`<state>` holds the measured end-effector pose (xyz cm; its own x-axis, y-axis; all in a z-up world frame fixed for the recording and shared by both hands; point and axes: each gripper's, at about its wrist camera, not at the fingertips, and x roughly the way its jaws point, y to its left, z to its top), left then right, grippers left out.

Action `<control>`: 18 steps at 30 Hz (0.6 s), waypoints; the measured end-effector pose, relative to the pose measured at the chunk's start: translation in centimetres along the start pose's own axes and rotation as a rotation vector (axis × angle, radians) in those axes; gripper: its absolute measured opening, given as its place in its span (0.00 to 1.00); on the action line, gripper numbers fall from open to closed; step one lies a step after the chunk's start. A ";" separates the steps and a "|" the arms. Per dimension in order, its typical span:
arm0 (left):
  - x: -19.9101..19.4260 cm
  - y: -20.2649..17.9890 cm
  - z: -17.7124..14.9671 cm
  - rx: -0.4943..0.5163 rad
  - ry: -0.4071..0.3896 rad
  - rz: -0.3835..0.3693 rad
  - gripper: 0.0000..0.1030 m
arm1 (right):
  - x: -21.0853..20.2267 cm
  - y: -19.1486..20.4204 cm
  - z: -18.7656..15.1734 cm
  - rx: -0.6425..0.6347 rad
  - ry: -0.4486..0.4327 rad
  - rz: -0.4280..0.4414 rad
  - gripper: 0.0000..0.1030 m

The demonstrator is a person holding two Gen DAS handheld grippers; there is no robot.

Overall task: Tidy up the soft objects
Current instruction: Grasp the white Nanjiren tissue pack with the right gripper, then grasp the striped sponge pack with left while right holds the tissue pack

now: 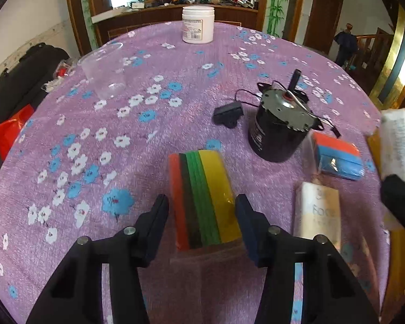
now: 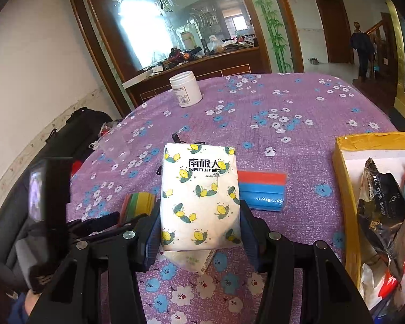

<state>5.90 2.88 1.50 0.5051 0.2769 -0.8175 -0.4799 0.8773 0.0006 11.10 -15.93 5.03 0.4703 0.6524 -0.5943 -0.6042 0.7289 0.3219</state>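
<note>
Your right gripper (image 2: 199, 224) pinches a tissue pack (image 2: 199, 197) printed with lemons and "Nanjiren", lifted above the purple flowered table (image 2: 283, 108). Your left gripper (image 1: 202, 216) straddles a wrapped sponge stack (image 1: 205, 197) of orange, black, green and yellow near the table's near edge, jaws spread, not pressing. At the right edge, a yellow box (image 2: 345, 189) holds a dark foil packet (image 2: 380, 210). A labelled white jar (image 2: 186, 89) stands at the far edge.
</note>
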 end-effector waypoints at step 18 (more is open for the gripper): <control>-1.9 -0.8 -0.2 0.042 -0.183 0.018 0.39 | 0.3 0.8 -0.3 -0.028 -0.001 -0.019 0.55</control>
<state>5.15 1.58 2.92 0.6205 0.3554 -0.6990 -0.4615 0.8862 0.0409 10.54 -15.21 4.90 0.4824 0.6388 -0.5994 -0.6131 0.7349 0.2898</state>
